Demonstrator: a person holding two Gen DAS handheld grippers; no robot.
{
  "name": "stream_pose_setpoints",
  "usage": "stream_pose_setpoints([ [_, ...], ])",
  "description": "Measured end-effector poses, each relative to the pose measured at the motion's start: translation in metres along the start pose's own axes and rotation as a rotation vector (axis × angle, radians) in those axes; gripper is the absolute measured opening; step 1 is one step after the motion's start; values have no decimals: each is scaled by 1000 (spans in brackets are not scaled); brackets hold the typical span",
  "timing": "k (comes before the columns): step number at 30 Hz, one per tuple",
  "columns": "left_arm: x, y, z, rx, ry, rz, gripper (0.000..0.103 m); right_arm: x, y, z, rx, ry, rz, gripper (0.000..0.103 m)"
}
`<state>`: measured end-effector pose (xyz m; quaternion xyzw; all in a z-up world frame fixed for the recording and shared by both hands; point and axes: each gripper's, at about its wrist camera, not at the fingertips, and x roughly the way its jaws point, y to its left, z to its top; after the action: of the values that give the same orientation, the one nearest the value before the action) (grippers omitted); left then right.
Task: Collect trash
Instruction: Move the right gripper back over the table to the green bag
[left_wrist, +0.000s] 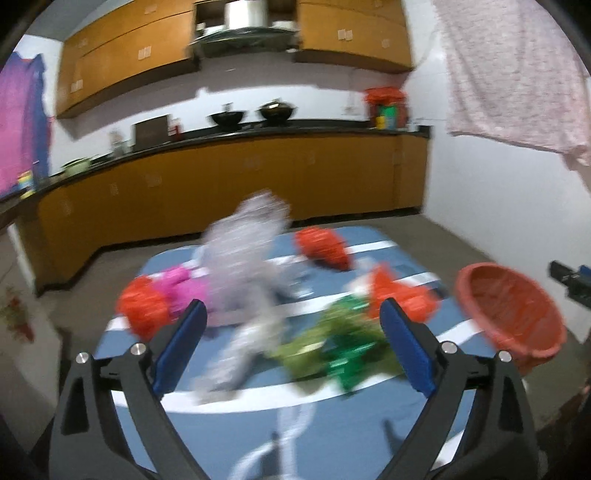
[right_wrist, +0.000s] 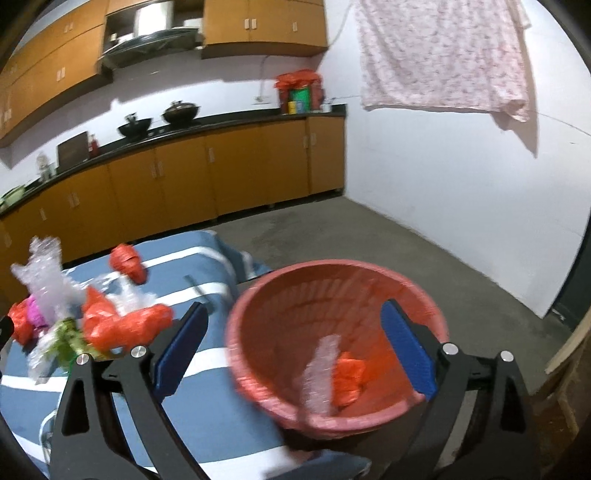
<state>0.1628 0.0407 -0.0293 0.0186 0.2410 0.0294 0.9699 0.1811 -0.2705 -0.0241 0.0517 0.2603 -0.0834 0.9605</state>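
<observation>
- Left wrist view: a blue cloth with white stripes (left_wrist: 332, 435) covers the table from 6 o'clock up to the centre, and the loose trash lies on it.
- Red plastic basket (right_wrist: 332, 295) fills the middle of the right wrist view, tilted with its mouth toward the camera, just beside the cloth's edge; in the left wrist view it sits at 3 o'clock.
- Left gripper (left_wrist: 293, 314) hangs above the trash with its blue pads spread wide and nothing between them.
- Right gripper (right_wrist: 293, 314) is likewise spread wide, its jaws framing the basket and clasping nothing.
- Clear crumpled plastic wrap (left_wrist: 243, 273), blurred, stands tallest in the pile, at 12 o'clock from the left gripper.
- Orange plastic bag (left_wrist: 402, 291) lies at 2 o'clock, touching the green foil wrapper (left_wrist: 347, 350) below it.
- Another orange bag (left_wrist: 323, 249) lies apart, farther back.
- Orange wad (left_wrist: 142, 308) and pink wrapper (left_wrist: 181, 286) sit together at 10 o'clock.
- Inside the basket lie a clear plastic strip (right_wrist: 319, 373) and a small orange scrap (right_wrist: 347, 376), side by side.
</observation>
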Motion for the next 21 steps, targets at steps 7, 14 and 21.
stream_pose_setpoints([
  [7,7,81,-23,-97,68,161,93,6,59,-11,-66,42,123,82],
  [14,9,128,-37,-172,94,222,93,6,120,-31,-185,89,275,65],
  [21,16,147,-42,-211,108,219,93,22,152,-46,-257,158,311,50],
])
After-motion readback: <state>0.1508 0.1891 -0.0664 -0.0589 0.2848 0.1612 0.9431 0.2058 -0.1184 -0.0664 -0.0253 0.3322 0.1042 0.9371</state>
